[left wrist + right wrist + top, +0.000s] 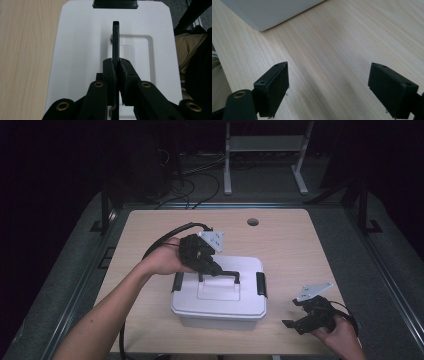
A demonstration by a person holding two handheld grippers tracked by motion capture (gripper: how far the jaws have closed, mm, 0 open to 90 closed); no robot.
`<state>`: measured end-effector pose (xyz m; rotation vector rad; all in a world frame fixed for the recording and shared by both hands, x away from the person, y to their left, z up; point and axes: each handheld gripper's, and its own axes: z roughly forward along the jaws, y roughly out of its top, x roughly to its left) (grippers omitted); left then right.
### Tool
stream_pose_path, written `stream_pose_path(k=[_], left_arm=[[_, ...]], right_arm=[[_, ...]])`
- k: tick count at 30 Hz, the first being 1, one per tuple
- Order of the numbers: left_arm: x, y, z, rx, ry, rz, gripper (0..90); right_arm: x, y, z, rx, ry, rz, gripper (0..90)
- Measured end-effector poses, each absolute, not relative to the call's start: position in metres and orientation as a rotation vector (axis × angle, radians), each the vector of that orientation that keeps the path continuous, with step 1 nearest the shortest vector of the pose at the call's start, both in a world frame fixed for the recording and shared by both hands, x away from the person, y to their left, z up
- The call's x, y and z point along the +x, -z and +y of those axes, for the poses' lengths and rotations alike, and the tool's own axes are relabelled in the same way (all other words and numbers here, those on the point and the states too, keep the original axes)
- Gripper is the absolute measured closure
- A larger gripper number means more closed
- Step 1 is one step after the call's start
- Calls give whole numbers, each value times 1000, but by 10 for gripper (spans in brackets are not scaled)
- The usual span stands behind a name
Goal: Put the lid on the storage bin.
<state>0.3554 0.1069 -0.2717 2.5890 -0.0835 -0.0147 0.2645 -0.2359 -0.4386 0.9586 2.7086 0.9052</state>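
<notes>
Left gripper pinches the raised handle of a white box at mid-table; right gripper waits spread beside it.

The wooden table (285, 240) carries a white lidded storage box (218, 302) near the person's edge, slightly left of centre, a black latch (261, 284) on each short side. Its black handle (226, 273) stands up from the lid, and the left gripper (117, 67) is clenched on it, gripping the thin bar near one end. The right gripper (328, 85) hovers released over bare wood at the box's near right. Risk, as I judge it: lifting from an off-centre pinch could tilt the box or let the bar slip.
</notes>
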Motion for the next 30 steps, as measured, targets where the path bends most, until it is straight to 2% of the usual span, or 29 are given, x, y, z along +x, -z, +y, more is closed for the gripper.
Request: stream_pose_path(k=[2, 9, 13, 30], left_arm=[[355, 271, 107, 2592, 11, -83, 837], [353, 264, 117, 2541, 42, -72, 666], [351, 261, 121, 2531, 45, -73, 606], [345, 254, 145, 2498, -8, -25, 468]], right_arm=[[264, 439, -236, 956, -907, 2709, 163], [265, 438, -237, 963, -912, 2705, 163], [265, 439, -236, 968, -907, 2707, 162], [266, 437, -235, 968, -915, 2698, 162]])
